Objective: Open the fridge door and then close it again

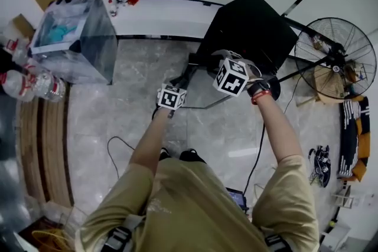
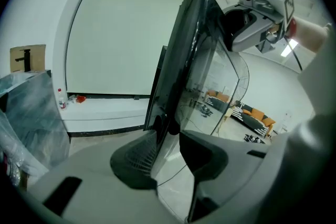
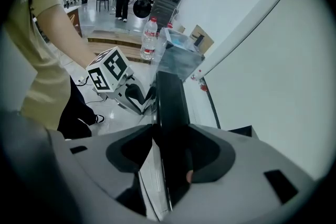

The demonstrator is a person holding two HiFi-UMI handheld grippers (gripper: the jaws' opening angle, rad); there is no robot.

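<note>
A small black fridge [image 1: 251,29] stands on the tiled floor against the wall, and its glass door [image 1: 204,91] hangs open toward me. My left gripper [image 1: 180,78] is shut on the door's lower free edge. In the left gripper view the dark door frame [image 2: 184,60] runs up between the pads of my left gripper [image 2: 168,157]. My right gripper [image 1: 217,59] holds the same door higher up, near the fridge top. In the right gripper view the door's black edge [image 3: 170,107] fills the gap of my right gripper [image 3: 170,157]. Each gripper shows in the other's view: the right gripper [image 2: 244,23] and the left gripper [image 3: 143,98].
A clear plastic bin [image 1: 77,38] stands left of the fridge, with water bottles [image 1: 29,82] beside a wooden platform [image 1: 41,144]. A floor fan [image 1: 339,56] stands at the right. A black cable [image 1: 118,144] lies on the floor. A white ledge [image 1: 159,15] runs along the wall.
</note>
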